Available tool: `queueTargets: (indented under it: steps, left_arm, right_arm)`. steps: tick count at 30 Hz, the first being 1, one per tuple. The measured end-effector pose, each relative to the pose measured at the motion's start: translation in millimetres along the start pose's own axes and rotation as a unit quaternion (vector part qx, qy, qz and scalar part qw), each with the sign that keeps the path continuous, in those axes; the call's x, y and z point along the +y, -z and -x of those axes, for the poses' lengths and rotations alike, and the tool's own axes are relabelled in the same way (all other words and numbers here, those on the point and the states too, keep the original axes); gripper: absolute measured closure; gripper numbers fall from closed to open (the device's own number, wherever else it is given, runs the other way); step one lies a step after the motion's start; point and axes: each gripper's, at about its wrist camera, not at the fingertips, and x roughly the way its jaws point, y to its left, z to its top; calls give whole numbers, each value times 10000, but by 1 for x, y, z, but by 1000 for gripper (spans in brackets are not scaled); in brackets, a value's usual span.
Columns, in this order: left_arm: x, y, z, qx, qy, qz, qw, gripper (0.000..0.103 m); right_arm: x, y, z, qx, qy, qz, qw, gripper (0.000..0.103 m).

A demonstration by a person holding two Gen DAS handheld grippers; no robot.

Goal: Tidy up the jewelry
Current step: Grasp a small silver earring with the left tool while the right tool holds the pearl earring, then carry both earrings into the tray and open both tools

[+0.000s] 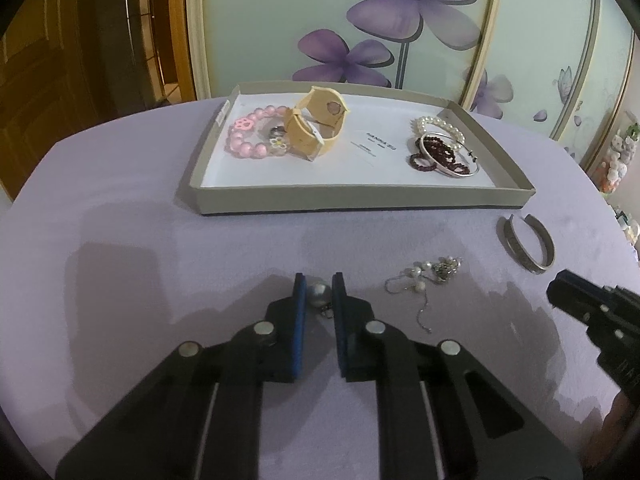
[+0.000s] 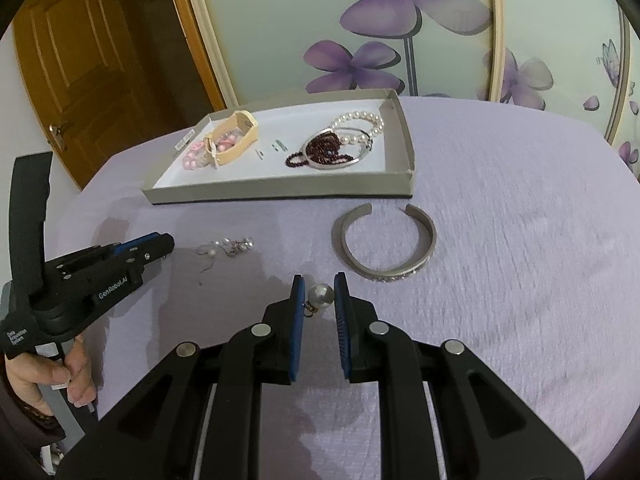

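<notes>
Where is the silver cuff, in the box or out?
Out. The cuff lies on the purple cloth, just in front of the box, not touching it.

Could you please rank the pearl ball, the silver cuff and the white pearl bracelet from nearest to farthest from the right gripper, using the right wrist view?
1. Pearl ball: between the right gripper's fingers.
2. Silver cuff: on the cloth, ahead and to the right.
3. White pearl bracelet: inside the tray, far side.
</notes>
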Motion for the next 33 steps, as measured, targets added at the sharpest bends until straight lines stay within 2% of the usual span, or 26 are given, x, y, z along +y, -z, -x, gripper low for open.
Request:
queueTargets:
  steps: [7, 17, 22, 33]
  left_arm:
    - [7, -10, 14, -224, 33, -15, 9997, 90]
    - [14, -52, 22, -610, 101, 39, 9981, 90]
    - [11, -79, 12, -762, 77, -36, 9971, 90]
    - [12, -114, -31, -704, 91, -53, 9975, 90]
  right_arm:
    - [7, -9, 4, -124, -54, 54, 9999, 87]
    - [12, -64, 5, -658, -37, 109, 9978, 87]
    - [11, -88, -6, -804, -41, 106, 9967, 87]
    - [-2, -115, -64, -624, -99, -139, 9979, 87]
